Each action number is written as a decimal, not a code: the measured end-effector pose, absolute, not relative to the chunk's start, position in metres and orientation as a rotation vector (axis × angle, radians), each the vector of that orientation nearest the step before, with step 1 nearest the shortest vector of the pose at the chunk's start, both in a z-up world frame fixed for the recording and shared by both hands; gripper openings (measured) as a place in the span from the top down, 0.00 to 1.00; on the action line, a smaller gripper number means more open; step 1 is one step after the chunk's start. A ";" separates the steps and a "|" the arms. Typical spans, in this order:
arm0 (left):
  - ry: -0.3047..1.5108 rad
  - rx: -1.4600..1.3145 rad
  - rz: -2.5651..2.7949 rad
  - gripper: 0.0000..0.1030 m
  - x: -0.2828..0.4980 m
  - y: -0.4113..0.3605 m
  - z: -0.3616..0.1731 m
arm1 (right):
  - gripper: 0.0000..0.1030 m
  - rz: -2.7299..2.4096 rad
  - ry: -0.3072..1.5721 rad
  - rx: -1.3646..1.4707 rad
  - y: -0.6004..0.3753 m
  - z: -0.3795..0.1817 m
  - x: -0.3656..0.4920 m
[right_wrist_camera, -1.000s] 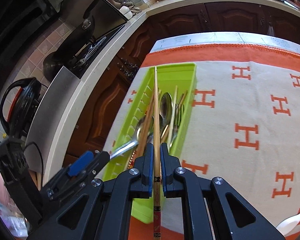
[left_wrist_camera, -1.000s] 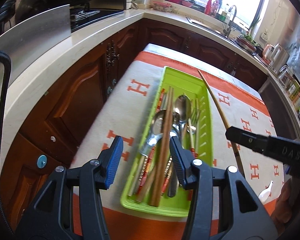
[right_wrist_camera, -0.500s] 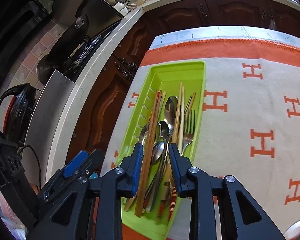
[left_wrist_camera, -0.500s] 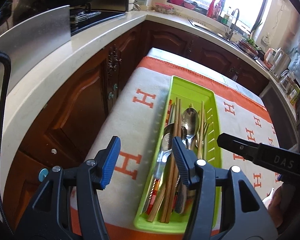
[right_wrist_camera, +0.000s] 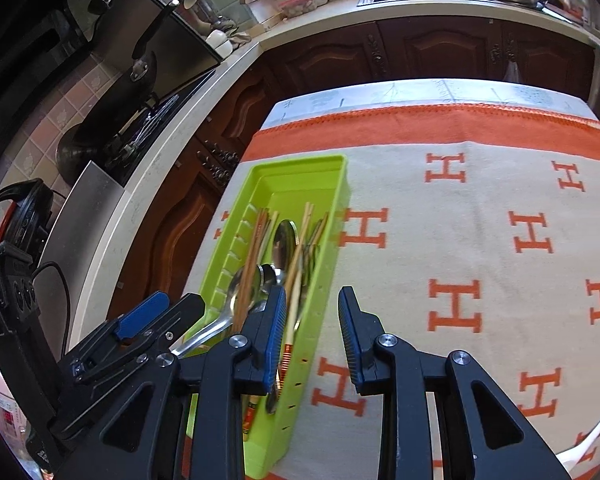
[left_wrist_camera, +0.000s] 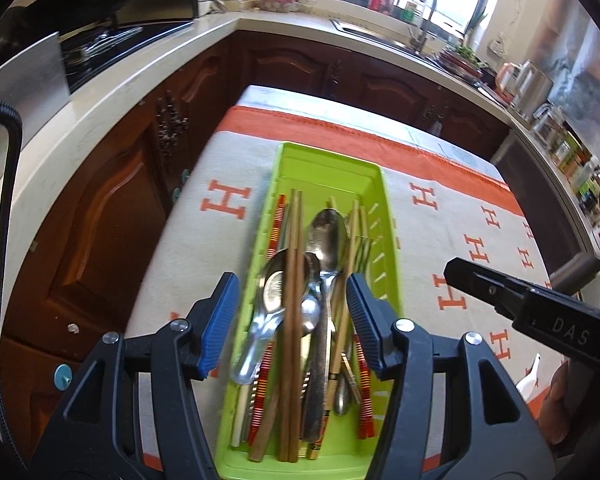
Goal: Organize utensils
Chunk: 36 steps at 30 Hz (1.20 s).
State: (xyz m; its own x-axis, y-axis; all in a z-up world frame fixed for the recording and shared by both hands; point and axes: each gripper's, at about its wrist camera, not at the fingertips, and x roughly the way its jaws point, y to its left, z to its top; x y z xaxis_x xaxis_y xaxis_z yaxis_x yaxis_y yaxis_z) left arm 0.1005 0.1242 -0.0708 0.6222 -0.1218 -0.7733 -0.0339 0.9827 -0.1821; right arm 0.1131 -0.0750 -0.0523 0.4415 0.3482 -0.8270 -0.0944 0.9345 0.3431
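Note:
A lime green utensil tray point(left_wrist_camera: 374, 184) point(right_wrist_camera: 296, 172) lies on the orange-and-cream cloth and holds several wooden chopsticks point(left_wrist_camera: 294, 280), metal spoons point(left_wrist_camera: 327, 236) and a fork. My left gripper point(left_wrist_camera: 292, 320) is open and empty, just above the tray's near half. My right gripper point(right_wrist_camera: 312, 332) is open and empty over the tray's right rim; it shows at the right of the left wrist view point(left_wrist_camera: 512, 300). A white spoon point(right_wrist_camera: 588, 440) lies on the cloth at the near right corner.
The table's cloth point(right_wrist_camera: 480, 240) spreads to the right of the tray. A kitchen counter point(left_wrist_camera: 100, 108) with a stove runs along the left, dark wooden cabinets point(right_wrist_camera: 440, 48) behind, a sink point(left_wrist_camera: 384, 36) at the back.
My right gripper opened and let the long chopstick go into the tray, then drew back to the right. My left gripper moved over the tray, still open.

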 end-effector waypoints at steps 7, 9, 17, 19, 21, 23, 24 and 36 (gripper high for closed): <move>0.917 -0.154 -0.107 0.44 0.103 0.101 -0.070 | 0.74 0.216 1.049 0.255 -0.099 -0.047 0.097; 0.912 -0.140 -0.122 0.44 0.101 0.092 -0.068 | 0.74 0.195 1.038 0.237 -0.106 -0.045 0.089; 0.878 -0.109 -0.160 0.33 0.079 0.057 -0.055 | 0.68 0.108 0.991 0.172 -0.137 -0.034 0.045; 0.870 -0.100 -0.171 0.30 0.071 0.047 -0.051 | 0.63 0.074 0.963 0.147 -0.150 -0.028 0.029; 0.859 -0.085 -0.181 0.28 0.061 0.035 -0.046 | 0.60 0.050 0.947 0.129 -0.162 -0.022 0.014; 0.853 -0.065 -0.183 0.26 0.051 0.021 -0.041 | 0.54 0.034 0.938 0.130 -0.175 -0.016 0.001; 0.852 -0.055 -0.186 0.26 0.046 0.014 -0.038 | 0.52 0.028 0.933 0.130 -0.181 -0.013 -0.005; 0.799 0.106 -0.212 0.20 -0.020 -0.058 -0.002 | 0.32 0.009 0.830 0.129 -0.237 0.050 -0.088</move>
State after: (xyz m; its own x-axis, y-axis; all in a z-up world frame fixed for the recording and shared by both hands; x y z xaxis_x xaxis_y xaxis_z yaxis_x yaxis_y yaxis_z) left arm -0.0199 -0.0583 -0.0018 0.6779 -0.1489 -0.7200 0.2286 0.9734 0.0140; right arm -0.0882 -0.2375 0.0499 0.6755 0.0588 -0.7350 0.0421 0.9921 0.1180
